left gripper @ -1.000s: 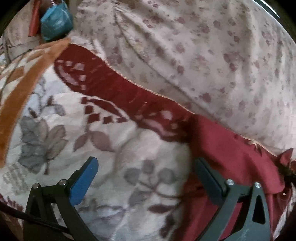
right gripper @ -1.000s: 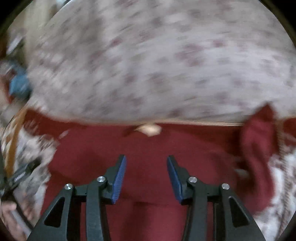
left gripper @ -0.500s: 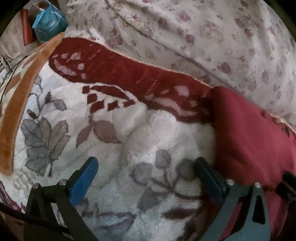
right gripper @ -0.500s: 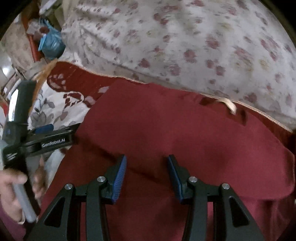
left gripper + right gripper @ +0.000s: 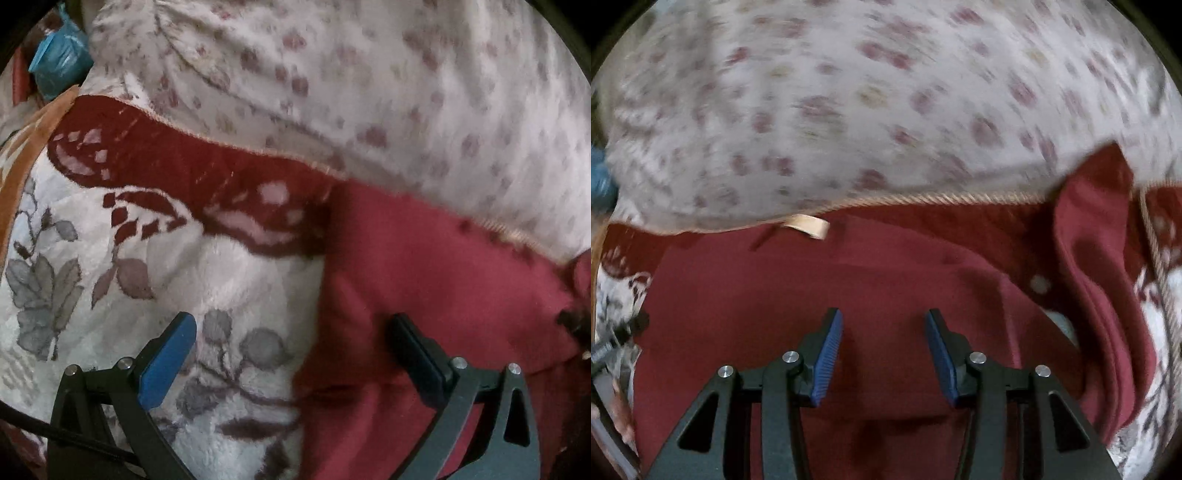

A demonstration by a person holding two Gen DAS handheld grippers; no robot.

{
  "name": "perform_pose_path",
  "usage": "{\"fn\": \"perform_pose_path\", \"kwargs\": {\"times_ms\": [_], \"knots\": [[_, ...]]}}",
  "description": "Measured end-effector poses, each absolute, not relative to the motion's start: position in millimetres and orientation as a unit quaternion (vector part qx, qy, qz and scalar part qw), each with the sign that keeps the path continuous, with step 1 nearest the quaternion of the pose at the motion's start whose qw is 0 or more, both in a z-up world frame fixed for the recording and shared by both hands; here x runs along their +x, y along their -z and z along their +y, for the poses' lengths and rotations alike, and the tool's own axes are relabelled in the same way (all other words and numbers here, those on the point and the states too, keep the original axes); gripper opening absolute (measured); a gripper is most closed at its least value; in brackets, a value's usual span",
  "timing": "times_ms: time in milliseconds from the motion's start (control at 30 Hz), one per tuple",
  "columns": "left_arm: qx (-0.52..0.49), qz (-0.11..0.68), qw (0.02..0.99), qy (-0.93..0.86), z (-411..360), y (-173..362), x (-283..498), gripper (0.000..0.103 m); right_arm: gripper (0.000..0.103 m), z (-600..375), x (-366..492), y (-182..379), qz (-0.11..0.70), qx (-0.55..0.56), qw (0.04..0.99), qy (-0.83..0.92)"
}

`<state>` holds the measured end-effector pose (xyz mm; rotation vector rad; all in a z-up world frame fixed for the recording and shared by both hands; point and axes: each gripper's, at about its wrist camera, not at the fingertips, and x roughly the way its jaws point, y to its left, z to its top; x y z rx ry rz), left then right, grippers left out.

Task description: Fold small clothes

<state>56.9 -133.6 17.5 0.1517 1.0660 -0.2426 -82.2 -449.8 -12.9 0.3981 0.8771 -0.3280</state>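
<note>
Both grippers released: left gripper point(image 5: 291, 350) straddles the garment point(image 5: 424, 280) edge on the blanket point(image 5: 110, 295), right gripper point(image 5: 883, 350) hovers mid-cloth, ready to pinch.

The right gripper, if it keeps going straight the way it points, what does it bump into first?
Most likely the dark red garment: the right gripper, jaws open, points across it. Farther on lies the flowered white cloth. Depth is hard to judge.
</note>
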Motion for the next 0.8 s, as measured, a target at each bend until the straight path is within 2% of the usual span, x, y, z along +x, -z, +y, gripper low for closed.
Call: {"fn": "perform_pose_path", "kwargs": {"times_ms": [100, 333, 433, 567, 633, 700, 800], "knots": [[0.07, 0.506, 0.852, 0.118, -133.1, -18.4, 55.2, 0.103, 0.05, -460.2, -90.9, 13.5, 0.403, 0.224, 0.876, 0.142], [0.079, 0.497, 0.856, 0.118, -134.8, -20.5, 49.2, 0.103, 0.051, -460.6, -109.2, -6.3, 0.391, 0.192, 0.884, 0.169], [0.076, 0.497, 0.857, 0.118, -132.1, -20.6, 49.1, 0.103, 0.062, -468.1, -114.9, -8.6, 0.387, 0.179, 0.88, 0.209], [0.078, 0.494, 0.858, 0.116, -133.5, -20.7, 48.3, 0.103, 0.061, -470.7, -113.3, 6.6, 0.412, 0.179, 0.87, 0.204], [0.078, 0.494, 0.858, 0.116, -133.6, -21.1, 47.6, 0.103, 0.026, -460.5, -112.4, 7.1, 0.416, 0.139, 0.875, 0.206], [0.076, 0.494, 0.858, 0.116, -133.3, -21.9, 47.2, 0.103, 0.008, -452.9, -117.1, -1.5, 0.404, 0.102, 0.884, 0.211], [0.079, 0.492, 0.859, 0.114, -134.2, -22.4, 46.7, 0.103, 0.008, -454.8, -128.7, -16.6, 0.384, 0.12, 0.893, 0.202]]}}
